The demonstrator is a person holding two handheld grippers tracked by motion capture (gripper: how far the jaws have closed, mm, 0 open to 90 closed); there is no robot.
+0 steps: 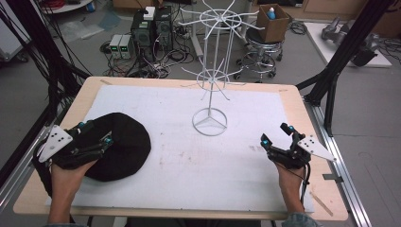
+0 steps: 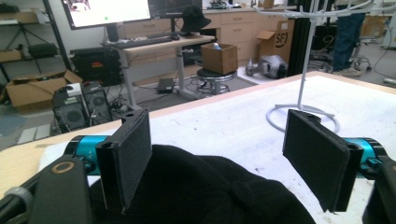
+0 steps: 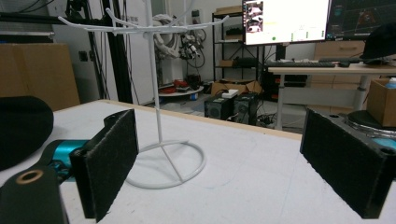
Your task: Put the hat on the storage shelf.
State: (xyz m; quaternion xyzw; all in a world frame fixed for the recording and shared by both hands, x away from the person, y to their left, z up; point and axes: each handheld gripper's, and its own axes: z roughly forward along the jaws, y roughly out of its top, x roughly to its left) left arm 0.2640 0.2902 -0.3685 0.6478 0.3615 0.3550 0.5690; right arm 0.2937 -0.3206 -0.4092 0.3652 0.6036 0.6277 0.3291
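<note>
A black cap [image 1: 119, 146] lies flat on the white mat [image 1: 189, 156] at the left. My left gripper [image 1: 97, 135] hovers over the cap's left side with its jaws open; in the left gripper view the black cap [image 2: 201, 191] lies below and between the spread pads [image 2: 128, 158]. A white wire stand [image 1: 211, 71] with radiating hooks rises at the mat's centre back, its ring base [image 1: 209, 122] on the mat. My right gripper [image 1: 276, 135] stands open at the right, nothing between its pads [image 3: 109, 158], facing the wire stand [image 3: 156, 116].
The wooden table edge [image 1: 302, 104] frames the mat. Black frame posts [image 1: 347, 45] stand at the right and left. On the floor behind sit computer boxes [image 1: 151, 28], cables and a stool with a cardboard box [image 1: 272, 21].
</note>
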